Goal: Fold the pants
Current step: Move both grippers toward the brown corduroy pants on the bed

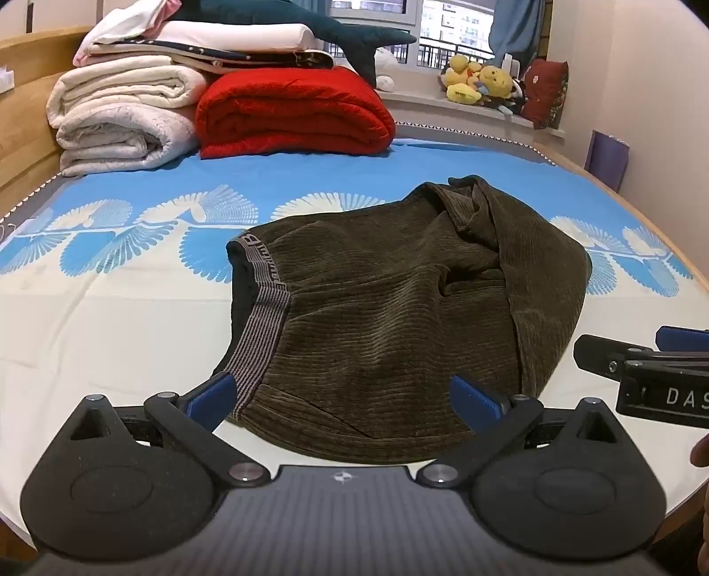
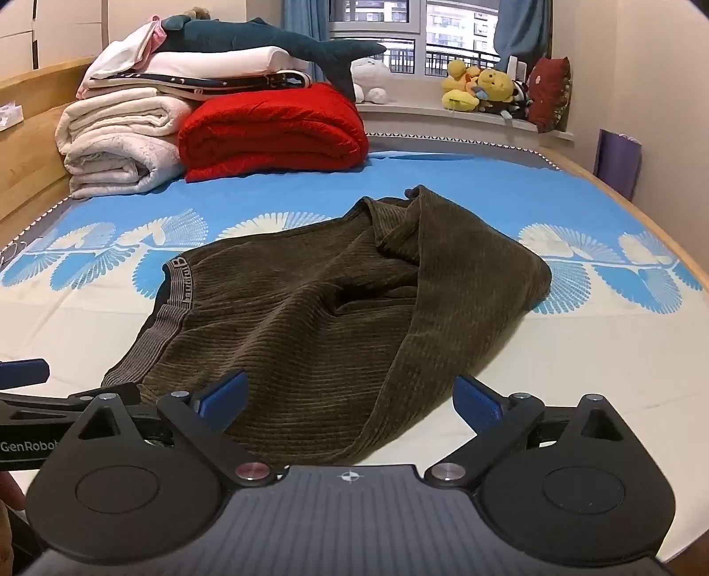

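- Your left gripper [image 1: 348, 396] has its blue fingers [image 1: 212, 394] spread wide apart, clamping nothing; the left one lies against the striped waistband [image 1: 266, 310] at its near end, though you cannot tell whether it presses the cloth; the right one sits over the near hem of the pants [image 1: 399, 310].
- Your right gripper [image 2: 350, 396] also stands wide open and holds nothing; its left finger [image 2: 223, 396] overlaps the near edge of the pants [image 2: 301, 319]; its right finger [image 2: 476, 398] hangs over bare bed sheet [image 2: 576, 363], apart from the cloth.
- The two grippers sit side by side; the right one shows at the right edge of the left wrist view, the left one at the left edge of the right wrist view.
- The pants are brown corduroy, folded into a compact bundle in the middle of the bed, waistband to the left, a leg flap [image 1: 483, 212] doubled over on top at the far right.
- Behind them at the headboard end sit a red blanket [image 1: 297, 115] and a stack of white quilts [image 1: 119, 115], touching each other; a plush shark [image 2: 266, 37] lies on top of the stack.
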The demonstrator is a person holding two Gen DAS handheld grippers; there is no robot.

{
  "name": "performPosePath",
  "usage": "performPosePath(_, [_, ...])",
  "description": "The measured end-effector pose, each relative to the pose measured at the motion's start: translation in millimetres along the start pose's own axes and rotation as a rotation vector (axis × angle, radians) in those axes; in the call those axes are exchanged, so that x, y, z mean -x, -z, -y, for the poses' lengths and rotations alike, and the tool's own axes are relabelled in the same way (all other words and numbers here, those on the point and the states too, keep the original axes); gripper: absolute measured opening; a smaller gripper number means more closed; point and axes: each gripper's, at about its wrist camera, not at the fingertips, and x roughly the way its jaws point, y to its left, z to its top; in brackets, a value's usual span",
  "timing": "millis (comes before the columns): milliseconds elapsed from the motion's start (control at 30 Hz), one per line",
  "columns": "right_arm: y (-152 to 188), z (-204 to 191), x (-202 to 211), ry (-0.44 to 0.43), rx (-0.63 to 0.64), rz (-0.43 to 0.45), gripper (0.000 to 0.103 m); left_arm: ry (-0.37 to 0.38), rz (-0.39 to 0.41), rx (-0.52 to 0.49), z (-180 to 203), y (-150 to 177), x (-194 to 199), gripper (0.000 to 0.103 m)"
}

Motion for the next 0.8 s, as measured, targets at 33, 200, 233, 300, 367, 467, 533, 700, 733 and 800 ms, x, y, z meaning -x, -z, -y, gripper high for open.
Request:
performPosePath(33, [0, 0, 0, 0.002, 0.001, 0.001, 0.097, 0.000, 0.002, 0.000, 0, 1, -1, 0.102])
performPosePath(200, [0, -1, 6, -0.002, 0.002, -0.002, 0.095, -0.002, 0.001, -0.001, 2, 0, -1, 0.102])
performPosePath(233, [0, -1, 5, 0.000, 0.003, -0.002, 0.095, -0.002, 0.001, -0.002, 2, -1, -1, 0.102])
performPosePath(300, [-2, -1, 3, 0.002, 0.003, -0.002, 0.095, -0.002, 0.002, -0.002, 4, -1, -2, 0.102])
performPosePath(367, [2, -1, 3, 0.000, -0.001, 0.011, 0.095, 0.000, -0.003, 0.000, -1, -1, 0, 0.102])
performPosePath(467, [2, 1, 3, 0.003, -0.011, 0.013, 0.095, 0.000, -0.004, -0.001, 1, -1, 1, 0.102])
performPosePath(533, [3, 2, 2, 0.005, -0.021, 0.008, 0.095, 0.000, -0.004, -0.004, 2, -1, 1, 0.102])
performPosePath(700, [4, 3, 1, -0.005, -0.041, 0.019, 0.095, 0.000, -0.001, -0.001, -3, 3, -1, 0.102])
performPosePath(733, [4, 3, 1, -0.004, -0.040, 0.019, 0.095, 0.000, -0.001, -0.002, -3, 3, -1, 0.102])
performPosePath(800, [3, 3, 1, 0.001, -0.034, 0.017, 0.095, 0.000, -0.002, -0.004, -6, 2, -2, 0.102])
